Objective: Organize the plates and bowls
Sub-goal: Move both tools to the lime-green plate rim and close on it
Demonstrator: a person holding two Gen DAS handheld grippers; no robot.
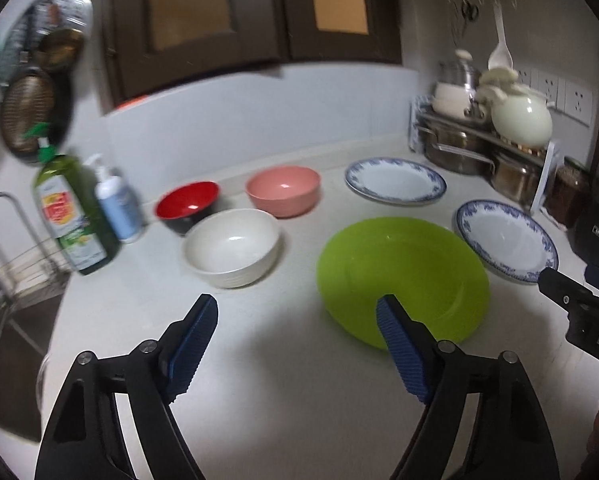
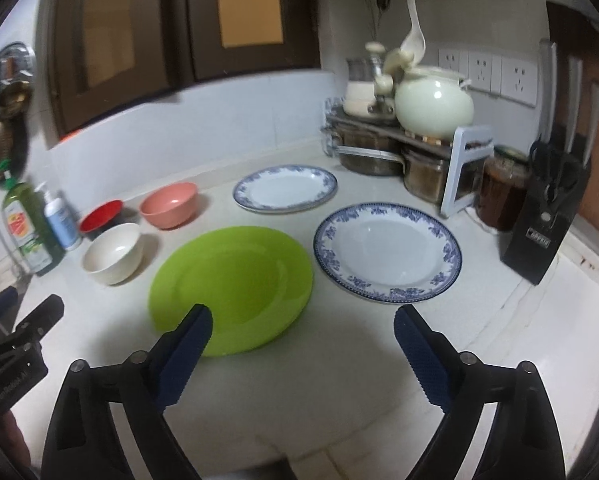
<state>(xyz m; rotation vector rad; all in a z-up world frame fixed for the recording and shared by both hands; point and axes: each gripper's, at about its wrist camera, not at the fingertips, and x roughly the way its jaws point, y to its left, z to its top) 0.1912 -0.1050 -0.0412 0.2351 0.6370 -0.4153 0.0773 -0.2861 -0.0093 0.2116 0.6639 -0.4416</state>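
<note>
Looking along the left gripper [image 1: 297, 316], I see its jaws standing wide with nothing between them, hanging above the tabletop [image 1: 259, 360]. The green plate [image 1: 403, 276] lies at about one o'clock from them, its near rim just beside the right-hand finger. At eleven o'clock sits the white bowl [image 1: 232, 250], with the red bowl [image 1: 187, 204] and pink bowl [image 1: 283, 190] behind it. My worry is that a low, flat plate gives little to pinch; a finger could shove the rim and slide it into the white bowl.

From the right gripper [image 2: 303, 322], jaws likewise apart and empty, the green plate [image 2: 231, 288] is at eleven o'clock and the near blue-rimmed plate [image 2: 387, 252] at one o'clock, the two close together. The far blue-rimmed plate [image 2: 285, 188] lies at twelve. Both grippers seem aimed near the green plate, so they might collide. A china plate caught only by its edge could tip and chip.
</note>
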